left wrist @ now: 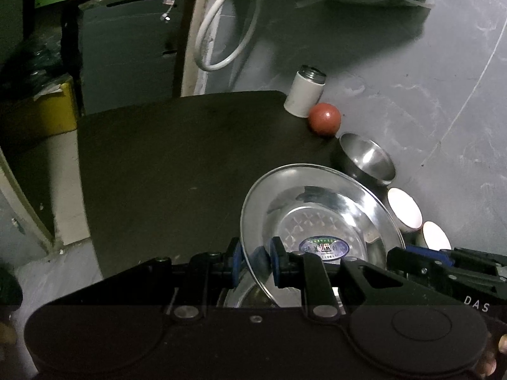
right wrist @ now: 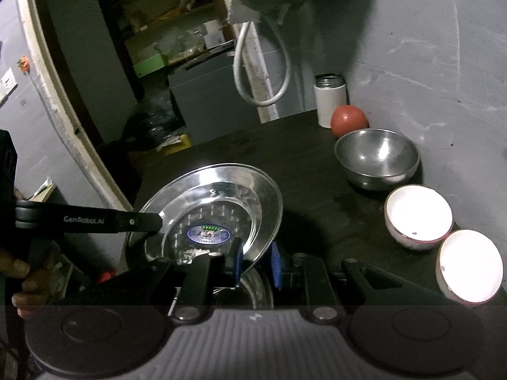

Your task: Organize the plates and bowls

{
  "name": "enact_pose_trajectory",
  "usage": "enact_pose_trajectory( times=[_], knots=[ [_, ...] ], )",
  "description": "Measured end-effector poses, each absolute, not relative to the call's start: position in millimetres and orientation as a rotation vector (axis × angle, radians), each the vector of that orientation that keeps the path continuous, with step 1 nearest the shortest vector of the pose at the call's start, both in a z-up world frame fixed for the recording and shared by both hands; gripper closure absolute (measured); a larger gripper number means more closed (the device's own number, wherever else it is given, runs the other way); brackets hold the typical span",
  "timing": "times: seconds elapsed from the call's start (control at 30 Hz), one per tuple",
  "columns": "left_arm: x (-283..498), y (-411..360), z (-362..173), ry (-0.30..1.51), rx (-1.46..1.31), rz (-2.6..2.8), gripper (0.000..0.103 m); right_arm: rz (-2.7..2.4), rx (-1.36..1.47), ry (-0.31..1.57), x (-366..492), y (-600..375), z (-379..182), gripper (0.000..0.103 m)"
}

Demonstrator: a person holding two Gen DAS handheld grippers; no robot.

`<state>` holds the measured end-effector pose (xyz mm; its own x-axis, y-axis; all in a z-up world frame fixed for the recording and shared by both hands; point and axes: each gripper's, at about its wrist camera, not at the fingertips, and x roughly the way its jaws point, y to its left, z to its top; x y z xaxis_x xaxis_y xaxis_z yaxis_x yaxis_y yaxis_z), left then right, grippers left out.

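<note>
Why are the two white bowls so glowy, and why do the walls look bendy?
Right wrist view: the white bowls glare, overexposed, against the dark table; the steel plate mirrors highlights. Both views: the fisheye lens bends straight edges and darkens corners. Left wrist view: dim, shadowy.

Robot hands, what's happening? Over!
Left gripper and right gripper jaws both shut on steel plate rim, plate tilted off table. Nothing blocking.
</note>
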<state>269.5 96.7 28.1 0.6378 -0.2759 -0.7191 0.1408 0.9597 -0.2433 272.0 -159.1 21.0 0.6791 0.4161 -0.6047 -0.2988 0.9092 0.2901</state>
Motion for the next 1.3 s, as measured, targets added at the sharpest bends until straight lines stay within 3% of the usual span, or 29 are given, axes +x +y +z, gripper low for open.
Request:
enact_pose_trajectory(
  times=[1.3],
  knots=[
    [223,96,-4,0.958,-0.075,-0.189,0.079,0.485,0.102,0.855,238,-141,-13,0.081]
  ],
)
